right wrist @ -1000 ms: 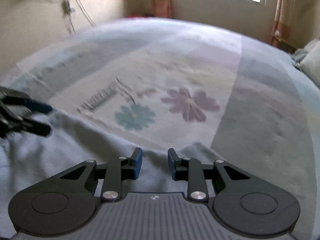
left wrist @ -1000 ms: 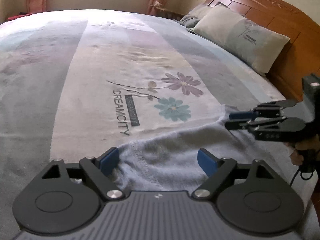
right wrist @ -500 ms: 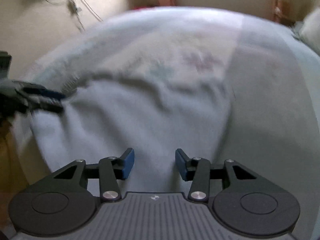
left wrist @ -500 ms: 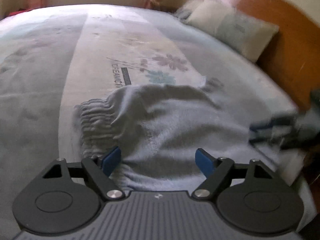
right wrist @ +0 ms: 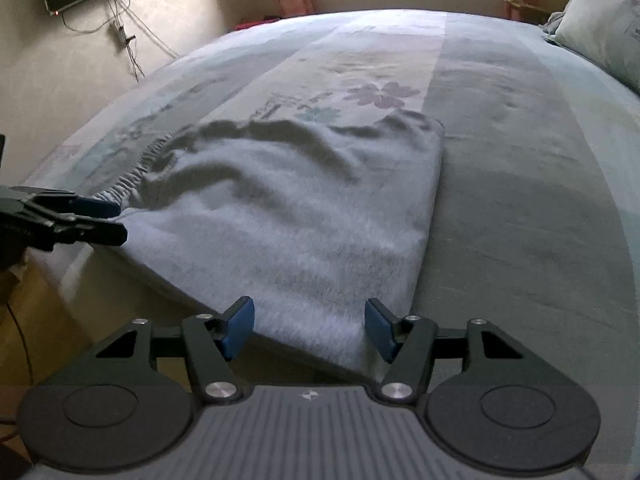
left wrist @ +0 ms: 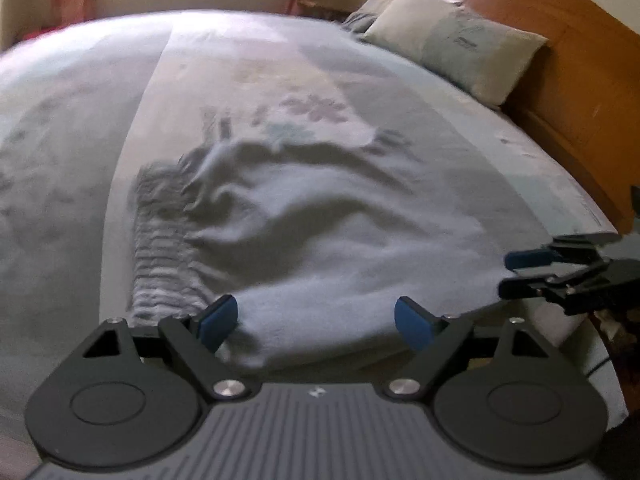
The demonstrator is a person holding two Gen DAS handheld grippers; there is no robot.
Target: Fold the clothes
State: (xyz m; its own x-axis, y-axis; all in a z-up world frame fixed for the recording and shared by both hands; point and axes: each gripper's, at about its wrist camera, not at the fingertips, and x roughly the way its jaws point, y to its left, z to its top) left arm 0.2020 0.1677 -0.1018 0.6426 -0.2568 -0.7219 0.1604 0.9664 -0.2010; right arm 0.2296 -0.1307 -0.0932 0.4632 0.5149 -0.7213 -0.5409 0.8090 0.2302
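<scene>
A: Gripper on the left stands wide open at the near hem of the garment, and nothing is pressed between its pads; the cloth only passes under the gap. Why is it there?

B: I think it is placed over the corner beside the ribbed band; from there it can close on the hem and lift it for a fold.

A: And the right gripper?

B: Its jaws have just been opening; now they are apart, and the garment's near edge lies between them but the pads do not squeeze it; so it holds nothing. It waits at the other near corner.

A: Where is the garment itself?

B: It lies on the bed, spread out but wrinkled, with its near edge along the bed's edge; the far edge reaches the flower print; the pillow is well apart, at the headboard.

A: Why so close to the edge?

B: Probably so both hands can reach the two corners easily; the wrinkles near the band may need smoothing first, otherwise the fold could come out uneven.
</scene>
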